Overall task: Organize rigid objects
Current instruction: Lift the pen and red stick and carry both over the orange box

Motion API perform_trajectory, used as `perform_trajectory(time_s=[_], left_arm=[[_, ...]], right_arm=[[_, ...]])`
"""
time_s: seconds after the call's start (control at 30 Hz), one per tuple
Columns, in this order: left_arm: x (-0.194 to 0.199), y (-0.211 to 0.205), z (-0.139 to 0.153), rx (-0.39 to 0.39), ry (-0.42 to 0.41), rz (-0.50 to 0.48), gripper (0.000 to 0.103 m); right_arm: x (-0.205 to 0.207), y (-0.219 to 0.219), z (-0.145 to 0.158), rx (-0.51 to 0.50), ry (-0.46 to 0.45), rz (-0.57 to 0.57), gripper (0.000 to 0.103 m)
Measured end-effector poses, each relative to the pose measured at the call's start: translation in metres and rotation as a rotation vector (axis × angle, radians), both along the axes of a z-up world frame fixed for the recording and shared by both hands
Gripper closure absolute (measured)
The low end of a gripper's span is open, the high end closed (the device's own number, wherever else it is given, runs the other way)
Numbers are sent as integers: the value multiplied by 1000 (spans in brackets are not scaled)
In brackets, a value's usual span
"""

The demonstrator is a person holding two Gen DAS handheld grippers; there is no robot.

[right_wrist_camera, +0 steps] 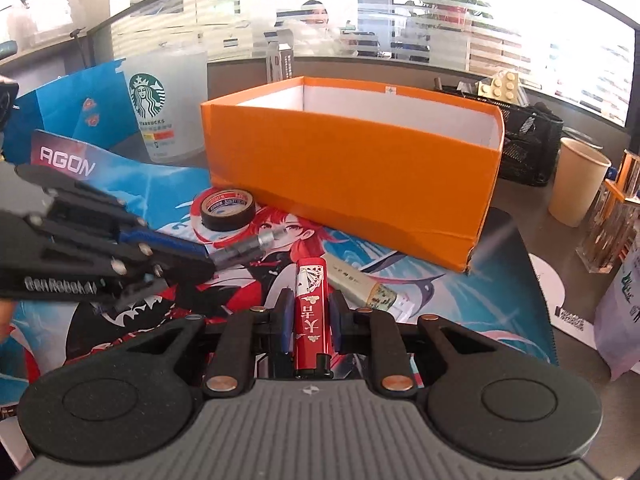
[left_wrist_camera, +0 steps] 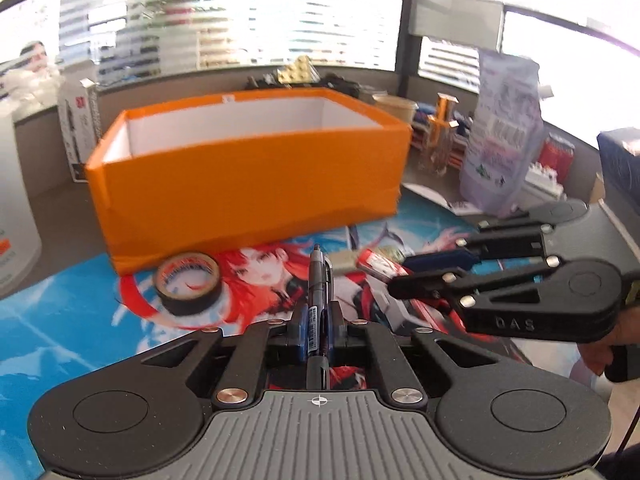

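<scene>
Orange cardboard, the open box [left_wrist_camera: 248,176] stood on the far side of the printed mat [left_wrist_camera: 80,312], straight ahead of both tools. The left gripper [left_wrist_camera: 318,320] was pinched on a black marker [left_wrist_camera: 318,280], whose long axis ran along the fingers with its tip toward the box. The right gripper [right_wrist_camera: 310,316] clamped a red lighter [right_wrist_camera: 310,300], likewise lengthwise toward the box. Each load seemed to need only a forward carry over the near wall; neither hand looked clearly nearer. A tape roll [right_wrist_camera: 227,209] lay at the box's near left corner.

Grey desk [right_wrist_camera: 532,216] – printed mat [right_wrist_camera: 460,292], orange box [right_wrist_camera: 352,176], paper cup [right_wrist_camera: 576,184].
</scene>
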State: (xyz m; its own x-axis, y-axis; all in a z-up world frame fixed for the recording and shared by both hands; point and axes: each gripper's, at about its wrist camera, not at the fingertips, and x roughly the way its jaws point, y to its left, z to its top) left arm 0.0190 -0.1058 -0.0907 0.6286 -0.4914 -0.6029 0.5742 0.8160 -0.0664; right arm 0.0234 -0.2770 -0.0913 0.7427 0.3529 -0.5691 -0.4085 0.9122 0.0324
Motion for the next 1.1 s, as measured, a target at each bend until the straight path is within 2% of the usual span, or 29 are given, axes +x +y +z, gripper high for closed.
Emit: perform_trajectory(time_s=[0.67, 1.1], left_arm=[[13, 31, 68, -19, -120, 97, 96], [52, 27, 101, -47, -166, 134, 96]], right_arm=[[-1, 3, 41, 29, -96, -11, 86], [13, 0, 81, 29, -187, -35, 86]])
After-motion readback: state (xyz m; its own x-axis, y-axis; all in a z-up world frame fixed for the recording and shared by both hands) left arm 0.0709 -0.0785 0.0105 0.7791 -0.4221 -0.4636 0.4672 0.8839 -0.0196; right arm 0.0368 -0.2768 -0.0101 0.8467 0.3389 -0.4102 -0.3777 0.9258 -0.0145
